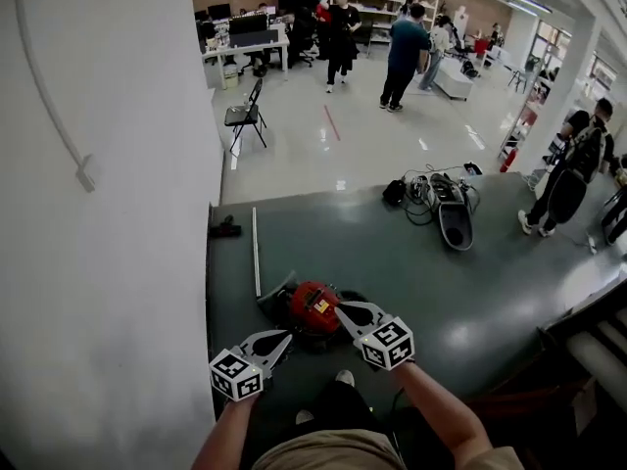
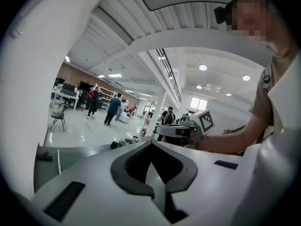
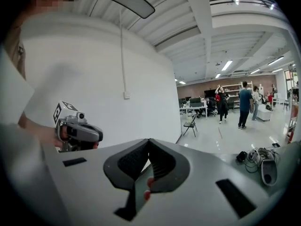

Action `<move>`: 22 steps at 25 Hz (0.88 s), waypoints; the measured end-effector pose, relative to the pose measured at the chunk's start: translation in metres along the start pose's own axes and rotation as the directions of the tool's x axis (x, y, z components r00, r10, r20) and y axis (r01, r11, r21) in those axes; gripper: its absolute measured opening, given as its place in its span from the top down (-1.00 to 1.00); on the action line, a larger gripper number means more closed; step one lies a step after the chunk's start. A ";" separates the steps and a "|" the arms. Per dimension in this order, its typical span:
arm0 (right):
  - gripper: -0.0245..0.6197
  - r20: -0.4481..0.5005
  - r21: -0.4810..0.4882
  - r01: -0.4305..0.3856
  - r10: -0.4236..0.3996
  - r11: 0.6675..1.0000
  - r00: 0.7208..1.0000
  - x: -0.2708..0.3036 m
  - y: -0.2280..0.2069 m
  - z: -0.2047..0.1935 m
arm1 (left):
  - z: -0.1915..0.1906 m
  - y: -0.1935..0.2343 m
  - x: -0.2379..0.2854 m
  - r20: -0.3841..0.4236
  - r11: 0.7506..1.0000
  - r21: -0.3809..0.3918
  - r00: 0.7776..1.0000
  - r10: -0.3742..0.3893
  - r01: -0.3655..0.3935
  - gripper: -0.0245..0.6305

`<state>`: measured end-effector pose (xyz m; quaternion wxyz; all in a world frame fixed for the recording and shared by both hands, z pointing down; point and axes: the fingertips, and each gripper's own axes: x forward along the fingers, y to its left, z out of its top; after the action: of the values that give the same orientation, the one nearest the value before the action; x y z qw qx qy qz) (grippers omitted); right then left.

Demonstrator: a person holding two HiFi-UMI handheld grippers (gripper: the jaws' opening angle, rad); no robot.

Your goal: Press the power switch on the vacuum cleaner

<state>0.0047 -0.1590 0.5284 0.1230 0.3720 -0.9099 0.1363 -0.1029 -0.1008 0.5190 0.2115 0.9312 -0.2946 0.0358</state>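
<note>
The vacuum cleaner [image 1: 312,306] is a round red body with a yellow label on a dark base, standing on the dark green floor just ahead of the person's feet. In the head view both grippers hang well above it, tips pointing away from the person. My left gripper [image 1: 287,338] is shut and holds nothing; its tips meet in the left gripper view [image 2: 151,142]. My right gripper [image 1: 340,308] is shut too, over the vacuum cleaner's right side. Its tips meet in the right gripper view [image 3: 149,141], and a sliver of the red vacuum cleaner [image 3: 147,193] shows under them.
A white wall [image 1: 108,213] runs along the left. A thin white rod [image 1: 256,253] and a small black object [image 1: 225,228] lie on the floor beside it. A tangle of cables with a dark device [image 1: 446,204] lies farther right. Stairs [image 1: 598,346] descend at the right. Several people stand beyond.
</note>
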 end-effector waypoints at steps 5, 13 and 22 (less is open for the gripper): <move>0.90 0.040 -0.008 0.038 -0.037 0.999 0.998 -0.065 -0.021 0.039 | 0.044 -0.038 0.009 -0.020 0.990 0.126 0.998 -0.055 0.057 0.92; 0.90 0.077 -0.123 0.105 -0.096 0.987 0.992 -0.169 -0.075 0.060 | 0.086 -0.042 0.017 0.040 0.963 0.266 0.998 0.045 -0.055 0.92; 0.90 0.064 -0.069 0.320 -0.316 0.945 0.946 -0.219 -0.177 -0.004 | 0.065 0.013 0.011 0.099 0.955 0.175 0.969 0.226 -0.241 0.92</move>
<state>0.2827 -0.1384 0.4891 0.1342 0.5123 -0.8455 0.0688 -0.1050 -0.1430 0.4671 0.1064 0.9062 -0.4060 0.0515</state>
